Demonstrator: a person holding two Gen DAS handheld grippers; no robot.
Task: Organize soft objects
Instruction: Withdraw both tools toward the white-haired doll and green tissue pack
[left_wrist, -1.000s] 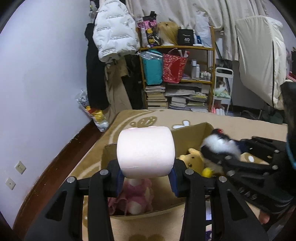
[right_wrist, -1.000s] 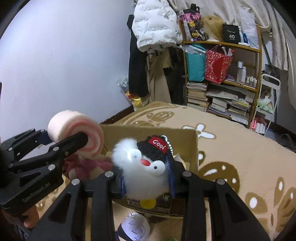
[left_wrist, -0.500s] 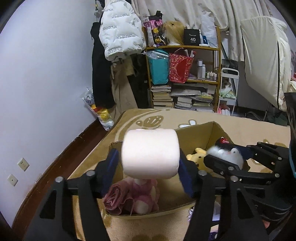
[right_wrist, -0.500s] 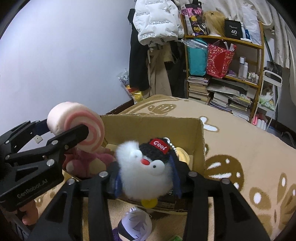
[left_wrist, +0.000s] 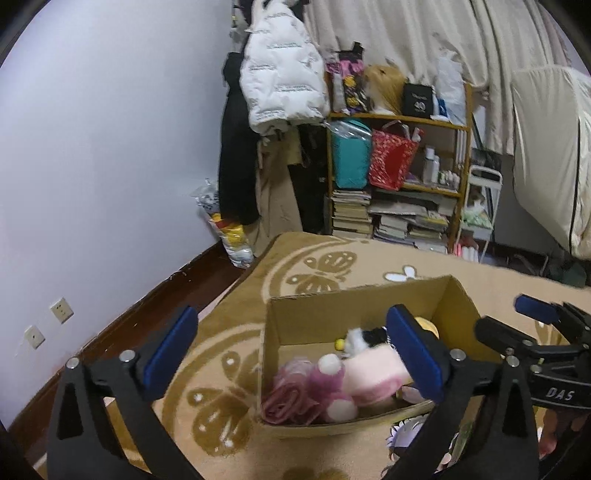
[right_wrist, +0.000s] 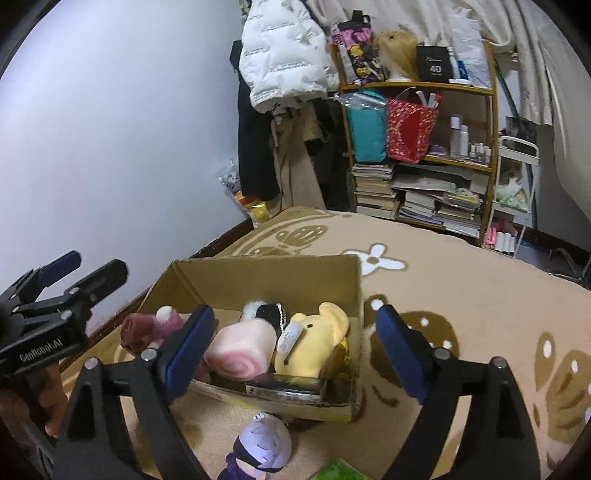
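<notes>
An open cardboard box (left_wrist: 354, 306) stands on the patterned rug. In it lie a pink swirl roll plush (right_wrist: 240, 350), a white-and-black penguin plush (right_wrist: 262, 310), a yellow plush (right_wrist: 314, 339) and a dark pink plush (left_wrist: 306, 387). My left gripper (left_wrist: 291, 332) hovers over the box's near left corner, jaws opening wide, nothing pressed between them. My right gripper (right_wrist: 295, 332) hangs over the box's near side, jaws likewise opening, with the toys lying below and free of the pads. Each gripper shows in the other's view, the left gripper (right_wrist: 92, 264) and the right gripper (left_wrist: 506, 317).
A purple-haired doll (right_wrist: 262, 446) and a green item (right_wrist: 340, 470) lie on the rug before the box. A shelf (right_wrist: 421, 155) with books and bags and hanging coats (right_wrist: 284, 55) stand at the back. The wall (left_wrist: 92, 166) runs along the left. A hand (right_wrist: 48, 398) holds the left gripper.
Both grippers went from shut to wide open. The pink roll left the left gripper and the penguin left the right one; both now lie in the box. Both grippers rose slightly.
</notes>
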